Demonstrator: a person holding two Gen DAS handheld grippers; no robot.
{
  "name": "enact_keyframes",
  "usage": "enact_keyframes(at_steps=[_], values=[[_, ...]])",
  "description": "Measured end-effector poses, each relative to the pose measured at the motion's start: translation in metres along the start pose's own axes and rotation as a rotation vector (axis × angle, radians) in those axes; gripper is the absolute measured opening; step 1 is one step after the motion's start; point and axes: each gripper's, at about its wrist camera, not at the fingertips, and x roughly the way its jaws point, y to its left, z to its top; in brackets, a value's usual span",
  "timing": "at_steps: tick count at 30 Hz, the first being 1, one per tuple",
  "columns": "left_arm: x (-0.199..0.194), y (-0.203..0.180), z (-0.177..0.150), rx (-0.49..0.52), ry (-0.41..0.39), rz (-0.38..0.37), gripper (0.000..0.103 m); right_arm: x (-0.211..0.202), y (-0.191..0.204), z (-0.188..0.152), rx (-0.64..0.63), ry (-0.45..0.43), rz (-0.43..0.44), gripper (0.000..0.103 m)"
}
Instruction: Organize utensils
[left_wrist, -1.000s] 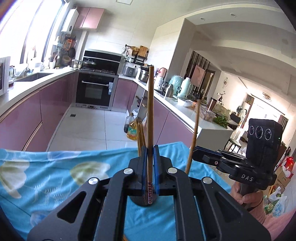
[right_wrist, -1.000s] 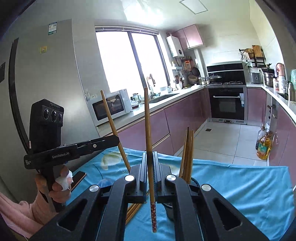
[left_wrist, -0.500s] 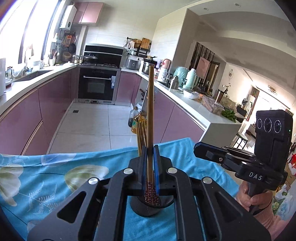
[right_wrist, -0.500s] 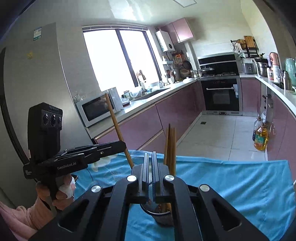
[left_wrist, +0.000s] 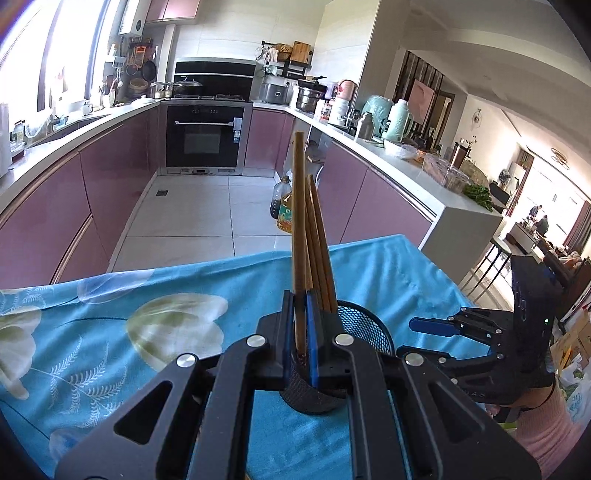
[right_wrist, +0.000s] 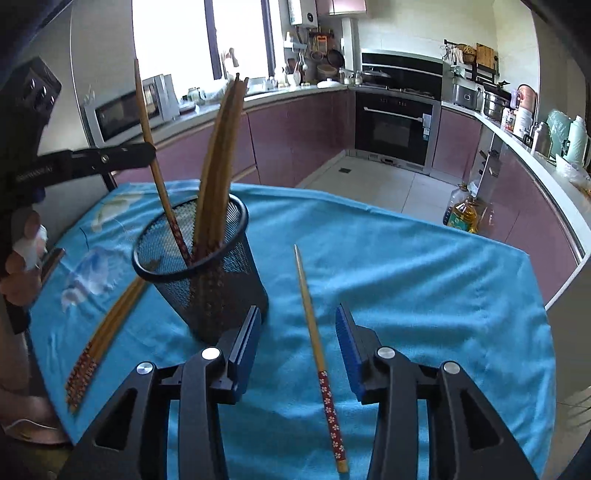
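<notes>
A black mesh cup (right_wrist: 221, 291) stands on the blue cloth (right_wrist: 406, 277) with several wooden chopsticks leaning in it. My left gripper (left_wrist: 301, 302) is shut on one chopstick (left_wrist: 298, 229), whose patterned lower end is inside the cup (left_wrist: 364, 328). In the right wrist view that gripper (right_wrist: 147, 149) comes in from the left above the cup. My right gripper (right_wrist: 298, 314) is low over the cloth just right of the cup, and its jaws are opening. A single chopstick (right_wrist: 314, 332) lies flat on the cloth between them, untouched by the pads.
Several loose chopsticks (right_wrist: 107, 328) lie on the cloth left of the cup. The table's far edge drops to a tiled kitchen floor with oil bottles (right_wrist: 460, 214). Purple cabinets and counters line both sides. A hand (right_wrist: 22, 258) grips the left tool's handle.
The right gripper no longer holds a chopstick; it sank toward the cloth and opened around one lying there. The left gripper came down, lowering its chopstick's end into the cup.
</notes>
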Motion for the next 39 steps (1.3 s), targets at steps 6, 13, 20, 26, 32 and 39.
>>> enact_keyframes(at_steps=[6,13,20,26,32,39], values=[[0.007,-0.003,-0.003,0.025,0.012,0.025,0.008,0.042,0.002,0.003,-0.043,0.116,-0.035,0.027],[0.008,-0.008,-0.001,0.034,0.018,0.035,0.008,0.050,-0.002,0.000,-0.018,0.134,-0.056,0.006],[0.008,-0.010,-0.002,0.036,0.021,0.029,0.008,-0.016,-0.016,0.011,0.110,-0.075,0.041,0.006],[0.010,-0.012,-0.001,0.044,0.032,0.026,0.008,-0.076,0.003,0.036,0.124,-0.316,0.144,0.006],[0.011,-0.014,0.000,0.043,0.034,0.027,0.008,-0.081,0.018,0.070,0.105,-0.446,0.182,0.006],[0.008,-0.009,-0.004,0.025,0.037,0.026,0.008,-0.051,0.028,0.089,0.142,-0.529,0.166,0.006]])
